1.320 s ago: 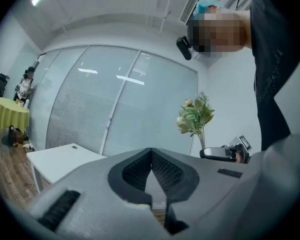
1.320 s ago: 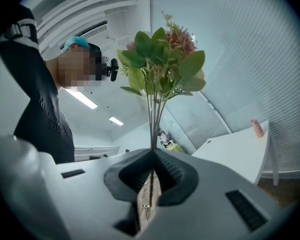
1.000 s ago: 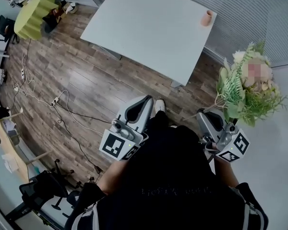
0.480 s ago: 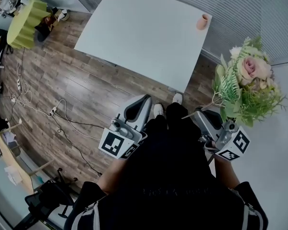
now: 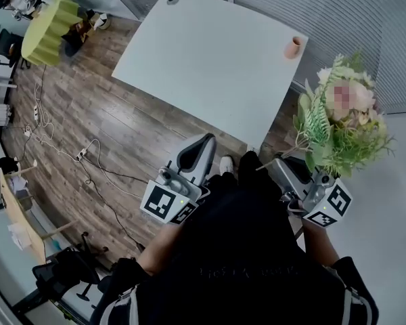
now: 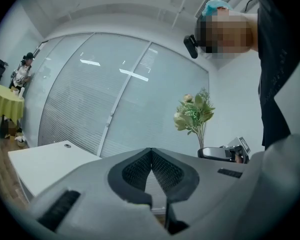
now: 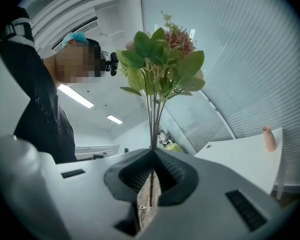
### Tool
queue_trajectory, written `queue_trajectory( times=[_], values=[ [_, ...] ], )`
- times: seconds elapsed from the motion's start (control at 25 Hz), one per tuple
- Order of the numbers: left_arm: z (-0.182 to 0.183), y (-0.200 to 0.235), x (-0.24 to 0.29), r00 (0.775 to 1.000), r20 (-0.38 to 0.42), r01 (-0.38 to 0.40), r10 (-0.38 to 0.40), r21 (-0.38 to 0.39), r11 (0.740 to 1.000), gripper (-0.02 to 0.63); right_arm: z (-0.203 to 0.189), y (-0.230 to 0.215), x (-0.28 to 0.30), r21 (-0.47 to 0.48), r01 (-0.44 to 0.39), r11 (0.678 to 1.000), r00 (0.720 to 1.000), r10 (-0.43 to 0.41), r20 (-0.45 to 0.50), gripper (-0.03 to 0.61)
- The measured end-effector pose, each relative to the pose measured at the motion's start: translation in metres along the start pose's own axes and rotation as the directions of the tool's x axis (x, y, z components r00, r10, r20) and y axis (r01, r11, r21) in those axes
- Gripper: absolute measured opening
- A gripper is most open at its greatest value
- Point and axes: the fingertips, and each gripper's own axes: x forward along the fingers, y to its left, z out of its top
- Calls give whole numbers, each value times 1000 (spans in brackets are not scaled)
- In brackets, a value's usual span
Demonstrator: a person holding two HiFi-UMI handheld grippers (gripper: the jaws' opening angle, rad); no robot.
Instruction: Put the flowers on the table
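Head view, right gripper (image 5: 286, 170) clamping the flowers (image 5: 338, 124) by their stems, left gripper (image 5: 201, 145) closed on nothing, table (image 5: 210, 53) ahead carrying a vase (image 5: 295, 47).

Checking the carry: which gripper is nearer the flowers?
Right. The right gripper is shut on the stems of the flowers; the left gripper is shut and empty, apart from them, further left.
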Motion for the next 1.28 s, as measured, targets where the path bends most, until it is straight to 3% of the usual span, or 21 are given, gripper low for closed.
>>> queue_trajectory(
  times=[0.4, 0.68, 0.96, 1.28],
  values=[
    [1, 3, 51, 999, -30, -17, 20, 76, 997, 17, 20, -49, 9, 17, -47, 999, 998, 47, -28, 38],
    [24, -15, 74, 999, 30, -32, 30, 77, 997, 18, 38, -64, -2, 40, -67, 997, 997, 68, -43, 38],
    [-8, 5, 86, 993, -32, -108, 112, 90, 990, 17, 21, -104, 1, 65, -28, 997, 992, 36, -123, 38],
    [-49, 34, 91, 987, -123, -88, 99, 98, 991, 18, -12, -130, 29, 130, 51, 990, 980, -25, -197, 38]
  ],
)
